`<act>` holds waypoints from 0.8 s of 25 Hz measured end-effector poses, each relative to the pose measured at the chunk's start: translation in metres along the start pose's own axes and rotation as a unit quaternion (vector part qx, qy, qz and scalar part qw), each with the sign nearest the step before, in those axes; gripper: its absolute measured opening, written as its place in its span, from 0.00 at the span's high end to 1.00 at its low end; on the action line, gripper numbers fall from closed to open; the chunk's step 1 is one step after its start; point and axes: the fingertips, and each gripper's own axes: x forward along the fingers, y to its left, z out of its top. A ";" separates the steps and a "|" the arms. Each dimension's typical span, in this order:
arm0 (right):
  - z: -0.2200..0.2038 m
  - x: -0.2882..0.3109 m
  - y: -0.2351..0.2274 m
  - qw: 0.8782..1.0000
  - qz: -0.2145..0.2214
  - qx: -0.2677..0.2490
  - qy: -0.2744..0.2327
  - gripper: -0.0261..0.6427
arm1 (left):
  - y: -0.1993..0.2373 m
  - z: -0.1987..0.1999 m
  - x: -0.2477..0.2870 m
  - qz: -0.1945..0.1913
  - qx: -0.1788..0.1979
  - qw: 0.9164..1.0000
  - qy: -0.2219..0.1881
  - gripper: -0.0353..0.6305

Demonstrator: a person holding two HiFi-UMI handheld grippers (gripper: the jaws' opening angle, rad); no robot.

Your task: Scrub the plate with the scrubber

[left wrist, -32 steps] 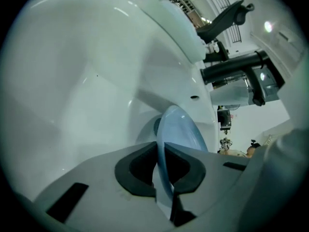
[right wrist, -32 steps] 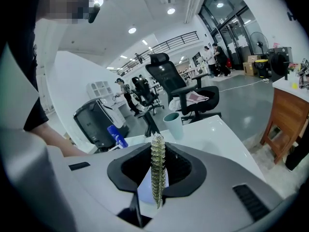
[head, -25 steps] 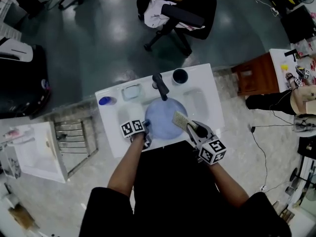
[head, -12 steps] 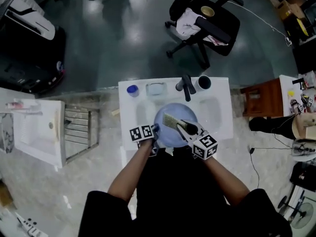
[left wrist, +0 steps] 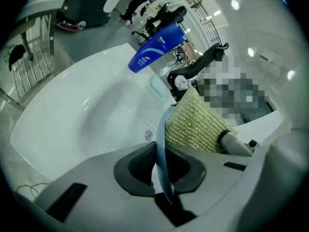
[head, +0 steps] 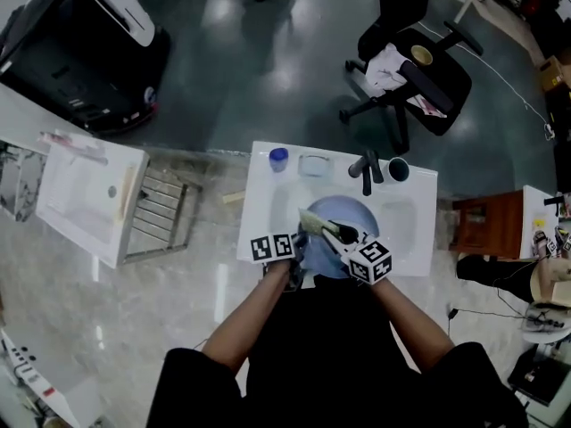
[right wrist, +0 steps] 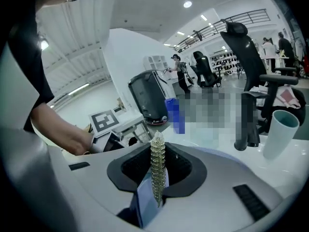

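A pale blue plate point(head: 351, 218) is held over the white sink point(head: 268, 210). My left gripper point(head: 298, 242) is shut on its left rim; in the left gripper view the rim point(left wrist: 162, 153) runs edge-on between the pads point(left wrist: 140, 166). My right gripper point(head: 343, 234) is shut on a yellow-green mesh scrubber point(head: 314, 222). The scrubber point(left wrist: 193, 124) lies flat against the plate's face, close to the left gripper's jaws. In the right gripper view the scrubber point(right wrist: 157, 170) stands edge-on between the jaws, with a blue layer against its left side.
A black faucet point(head: 367, 168), a dark cup point(head: 398, 169), a soap dish point(head: 314, 165) and a blue bottle point(head: 278, 157) line the sink's far edge. A metal rack point(head: 161, 210) stands to the left. A black office chair point(head: 419, 74) is behind the sink.
The scrubber has slid from the plate's right side across its face to the left part. The left gripper keeps its hold on the rim. The head view has shifted.
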 end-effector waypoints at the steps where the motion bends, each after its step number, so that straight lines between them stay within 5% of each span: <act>1: -0.001 0.002 0.002 1.000 0.009 -0.007 0.008 0.86 | 0.001 0.002 -0.003 0.000 -0.004 1.000 -0.006 0.91; 4: -0.010 0.010 0.008 0.997 0.025 -0.054 0.046 0.86 | 0.004 0.003 -0.011 0.002 -0.008 1.000 -0.016 0.91; 9: -0.014 0.020 0.000 0.988 -0.007 -0.134 0.080 0.86 | 0.003 0.004 -0.020 0.002 0.005 1.000 -0.019 0.91; 20: -0.022 0.025 -0.026 0.979 -0.084 -0.164 0.089 0.86 | -0.012 -0.008 -0.018 -0.013 0.013 1.000 -0.011 0.90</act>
